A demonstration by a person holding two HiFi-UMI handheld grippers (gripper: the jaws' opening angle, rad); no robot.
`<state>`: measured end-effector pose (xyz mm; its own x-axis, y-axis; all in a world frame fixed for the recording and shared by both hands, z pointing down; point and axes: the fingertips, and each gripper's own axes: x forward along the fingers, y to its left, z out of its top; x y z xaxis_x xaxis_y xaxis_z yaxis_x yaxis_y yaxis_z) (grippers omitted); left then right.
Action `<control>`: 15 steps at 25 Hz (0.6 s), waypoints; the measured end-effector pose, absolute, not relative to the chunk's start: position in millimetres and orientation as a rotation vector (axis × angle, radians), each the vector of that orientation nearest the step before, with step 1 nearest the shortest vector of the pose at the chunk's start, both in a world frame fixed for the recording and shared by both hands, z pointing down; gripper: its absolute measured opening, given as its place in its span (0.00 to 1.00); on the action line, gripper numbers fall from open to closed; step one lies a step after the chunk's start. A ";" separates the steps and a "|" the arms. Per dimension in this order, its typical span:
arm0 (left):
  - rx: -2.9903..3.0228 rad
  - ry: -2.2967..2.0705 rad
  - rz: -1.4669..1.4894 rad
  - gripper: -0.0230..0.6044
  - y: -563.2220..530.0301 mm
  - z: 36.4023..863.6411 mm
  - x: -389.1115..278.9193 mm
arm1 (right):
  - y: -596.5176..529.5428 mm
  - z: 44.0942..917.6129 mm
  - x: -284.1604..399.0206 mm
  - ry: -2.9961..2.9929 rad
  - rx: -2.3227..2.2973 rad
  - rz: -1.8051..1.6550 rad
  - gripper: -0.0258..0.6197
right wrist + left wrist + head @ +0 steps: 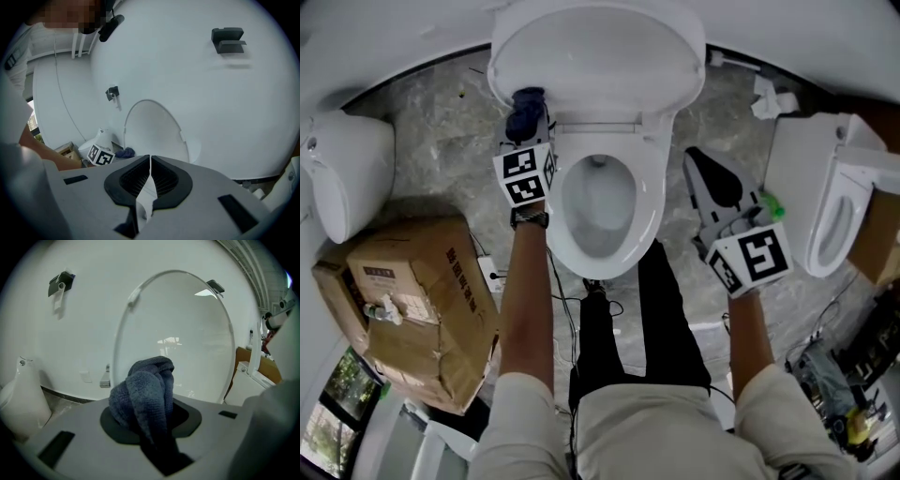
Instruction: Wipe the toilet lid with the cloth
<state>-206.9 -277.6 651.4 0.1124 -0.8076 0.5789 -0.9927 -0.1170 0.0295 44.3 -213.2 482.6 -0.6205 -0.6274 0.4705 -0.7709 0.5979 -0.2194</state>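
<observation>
Your left gripper (pixel 529 127) clamps the dark blue cloth (pixel 525 105) at the lower left edge of the raised toilet lid (pixel 600 56).
The cloth bunches out from between those jaws, just in front of the lid; whether it touches can't be made out. Your right gripper (pixel 697 161), jaws pressed together, hovers off the right rim of the bowl (pixel 652 192). The bowl stands open, white inside. A cardboard box (pixel 422 309) sits close on the left, and another toilet (pixel 830 211) stands on the right.

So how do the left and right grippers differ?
The left gripper has its jaws shut on the dark blue cloth; the right gripper is shut on nothing. The left is by the raised toilet lid; the right is beside the bowl. Both are shut.
</observation>
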 end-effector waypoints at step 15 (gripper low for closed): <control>2.240 -1.370 0.591 0.22 -288.8 666.8 -4.1 | -206.3 489.1 133.2 -2.366 1.360 0.611 0.09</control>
